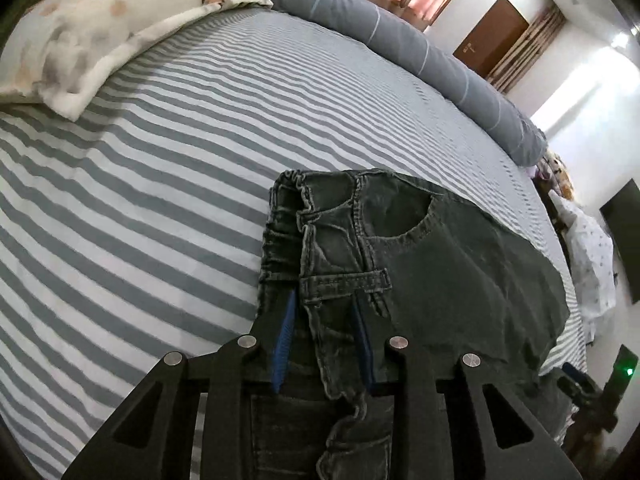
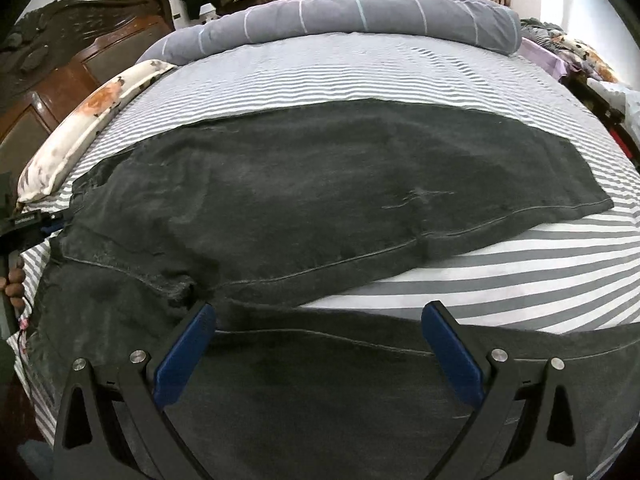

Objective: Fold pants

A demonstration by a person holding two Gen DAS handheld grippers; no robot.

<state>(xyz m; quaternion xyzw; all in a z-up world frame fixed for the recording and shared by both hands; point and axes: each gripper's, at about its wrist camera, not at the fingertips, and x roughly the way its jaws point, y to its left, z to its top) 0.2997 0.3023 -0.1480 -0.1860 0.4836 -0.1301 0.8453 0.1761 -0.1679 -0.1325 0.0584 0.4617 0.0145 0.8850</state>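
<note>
Dark grey denim pants [image 2: 320, 184] lie along the striped bed sheet [image 1: 160, 200], one leg spread flat and the other nearer me. In the left wrist view the waistband end [image 1: 340, 240] with a belt loop and front pocket faces me. My left gripper [image 1: 324, 300] is shut on the waistband, with denim bunched between its blue pads. It also shows at the left edge of the right wrist view [image 2: 24, 224], held by a hand [image 2: 14, 280]. My right gripper [image 2: 320, 308] hangs wide open just over the near leg, by the crotch seam, with its pads clear of the cloth.
A floral pillow [image 2: 80, 128] lies by the carved wooden headboard [image 2: 60, 60]. A rolled grey duvet [image 2: 340, 16] runs along the far side of the bed. Clothes and clutter [image 1: 588, 248] sit past the bed's foot end. Bare sheet stretches beyond the pants.
</note>
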